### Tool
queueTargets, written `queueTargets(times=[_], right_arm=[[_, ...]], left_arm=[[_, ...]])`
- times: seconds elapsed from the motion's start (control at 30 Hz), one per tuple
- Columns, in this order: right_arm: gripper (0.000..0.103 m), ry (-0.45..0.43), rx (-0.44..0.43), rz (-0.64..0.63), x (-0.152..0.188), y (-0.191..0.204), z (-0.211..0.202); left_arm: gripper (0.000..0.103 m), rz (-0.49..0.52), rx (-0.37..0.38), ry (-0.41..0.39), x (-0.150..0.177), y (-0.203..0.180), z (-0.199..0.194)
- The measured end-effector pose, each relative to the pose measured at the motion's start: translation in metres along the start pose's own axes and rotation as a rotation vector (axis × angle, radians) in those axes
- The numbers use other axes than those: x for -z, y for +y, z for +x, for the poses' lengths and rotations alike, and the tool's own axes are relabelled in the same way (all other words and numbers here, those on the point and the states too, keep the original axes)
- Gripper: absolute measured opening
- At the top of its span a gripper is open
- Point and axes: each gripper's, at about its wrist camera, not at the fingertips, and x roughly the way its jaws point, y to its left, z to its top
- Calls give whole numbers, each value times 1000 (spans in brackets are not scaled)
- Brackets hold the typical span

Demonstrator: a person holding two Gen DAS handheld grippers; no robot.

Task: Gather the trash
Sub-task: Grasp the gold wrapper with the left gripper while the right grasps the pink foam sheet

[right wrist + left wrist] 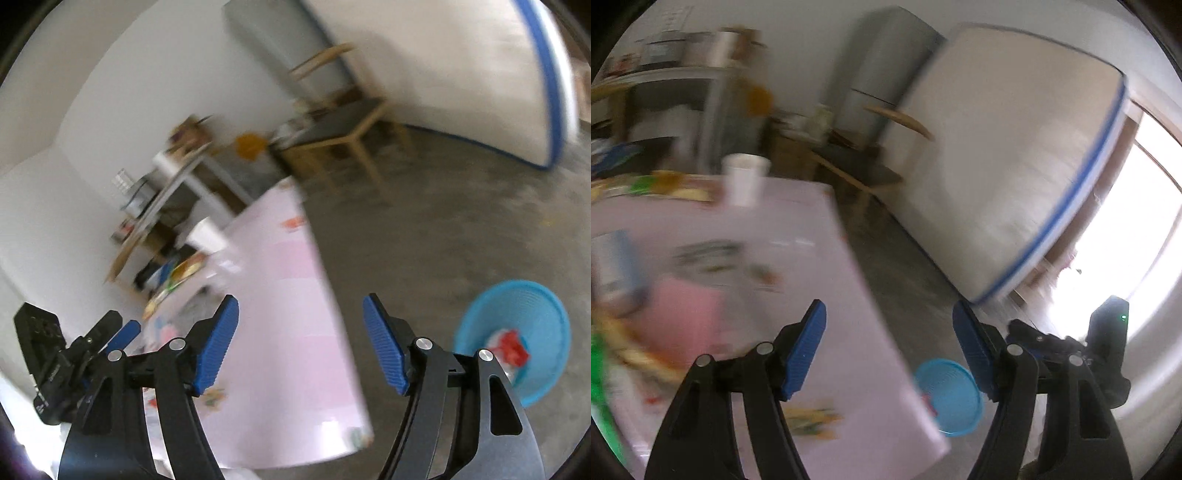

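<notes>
Both views are motion-blurred. My left gripper (890, 350) is open and empty above the right edge of a pink-covered table (820, 280). On the table lie a pink item (683, 314), a white paper cup (742, 177), wrappers (809, 421) and colourful packets (650, 184). A blue trash basket (949, 395) stands on the floor beside the table. My right gripper (301, 343) is open and empty above the table edge (295, 314). The basket (517, 332) holds red and white trash (508, 350). The left gripper body (74, 354) shows at the lower left of the right wrist view.
A white mattress with blue trim (1008, 155) leans against the wall. A grey fridge (886, 70), a wooden chair (864, 166) and a shelf with pots (683, 74) stand behind. Grey concrete floor (461, 229) lies right of the table.
</notes>
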Motion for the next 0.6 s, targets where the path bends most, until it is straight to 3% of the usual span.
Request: queueTargets(times=[0.17,0.27,0.47,0.6], right_arm=[[67,110,-111,-82,3,55,44],[67,191,-180,-109,9,84,73],[67,315,-240,-107,20,124,120],[62,379,-242,-65,23,137,146]], left_arm=[[69,-118,-158,-74,5,74,-60],[69,-176,-190,-61,10,102,-75],[68,-280,-182,29,22,132,-54],[68,-250,-234,31,21,133,-42]])
